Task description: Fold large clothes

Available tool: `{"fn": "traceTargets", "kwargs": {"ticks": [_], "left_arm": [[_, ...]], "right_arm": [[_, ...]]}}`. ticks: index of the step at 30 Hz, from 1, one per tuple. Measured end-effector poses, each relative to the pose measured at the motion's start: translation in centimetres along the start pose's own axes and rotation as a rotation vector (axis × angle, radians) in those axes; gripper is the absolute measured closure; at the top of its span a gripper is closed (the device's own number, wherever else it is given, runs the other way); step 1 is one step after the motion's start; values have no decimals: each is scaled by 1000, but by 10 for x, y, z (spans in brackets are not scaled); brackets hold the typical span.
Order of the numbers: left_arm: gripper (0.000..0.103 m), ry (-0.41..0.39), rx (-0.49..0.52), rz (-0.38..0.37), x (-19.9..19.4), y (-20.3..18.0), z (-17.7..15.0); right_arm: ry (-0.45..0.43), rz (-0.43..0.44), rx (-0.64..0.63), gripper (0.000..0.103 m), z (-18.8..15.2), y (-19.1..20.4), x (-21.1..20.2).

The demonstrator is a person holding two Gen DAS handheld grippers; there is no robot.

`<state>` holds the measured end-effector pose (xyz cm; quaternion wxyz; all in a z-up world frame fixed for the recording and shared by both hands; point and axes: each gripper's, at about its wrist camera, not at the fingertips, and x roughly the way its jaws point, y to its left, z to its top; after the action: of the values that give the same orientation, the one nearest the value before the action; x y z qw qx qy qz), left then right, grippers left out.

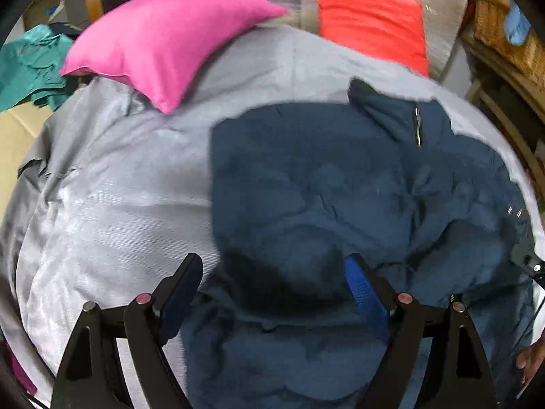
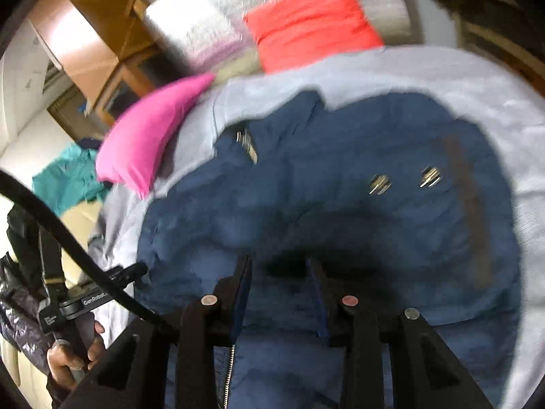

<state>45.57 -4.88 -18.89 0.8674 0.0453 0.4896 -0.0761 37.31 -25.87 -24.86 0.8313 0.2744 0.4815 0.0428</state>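
Left gripper (image 1: 274,284), black with blue finger pads, sits nearest the lens, jaws spread wide, nothing pinched between them; it hovers over the near left edge of the dark navy blue padded jacket (image 1: 340,187). The jacket lies crumpled on a bed with a pale grey-lilac cover (image 1: 119,187), filling the right and centre of the left wrist view, collar end with a metal zip pull (image 1: 417,129) toward the pillows. Right gripper (image 2: 281,279), also black, jaws partly parted with only a narrow gap; no fabric visibly clamped, dark shadow right under the tips, view blurred. Two silver snap buttons (image 2: 405,179) show on the jacket in the right wrist view, a zip running near the bottom edge. A bright pink cushion (image 1: 163,44) rests at the far left of the bed, touching the cover. An orange-red cushion (image 1: 371,24) leans against a grey-white textured pillow (image 1: 439,6) at the head. Teal cloth (image 1: 30,68) is heaped off the bed at left. A person's hand (image 2: 73,354) grips the left gripper's handle at the lower left of the right wrist view, black cable (image 2: 68,238) arcing across.
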Motion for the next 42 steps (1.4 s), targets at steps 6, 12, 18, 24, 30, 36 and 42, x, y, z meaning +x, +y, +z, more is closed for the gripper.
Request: {"fn": "traceTargets", "kwargs": {"ticks": [6, 12, 18, 24, 30, 36, 42], "left_arm": [[17, 62, -30, -11, 17, 1, -1], [17, 2, -4, -42, -3, -9, 0], [11, 33, 51, 37, 19, -25, -9], [11, 13, 34, 35, 3, -28, -10], [11, -115, 77, 37, -46, -39, -29], [11, -238, 133, 24, -93, -47, -52], [11, -293, 190, 58, -118, -56, -77]], "right_arm": [[70, -55, 21, 67, 1, 1, 18], [17, 35, 2, 66, 1, 13, 1], [94, -23, -21, 65, -7, 14, 25], [71, -8, 8, 65, -5, 5, 3], [-36, -38, 39, 54, -7, -13, -38], [-116, -50, 3, 48, -21, -12, -80], [-158, -40, 25, 45, -51, -18, -115]]}}
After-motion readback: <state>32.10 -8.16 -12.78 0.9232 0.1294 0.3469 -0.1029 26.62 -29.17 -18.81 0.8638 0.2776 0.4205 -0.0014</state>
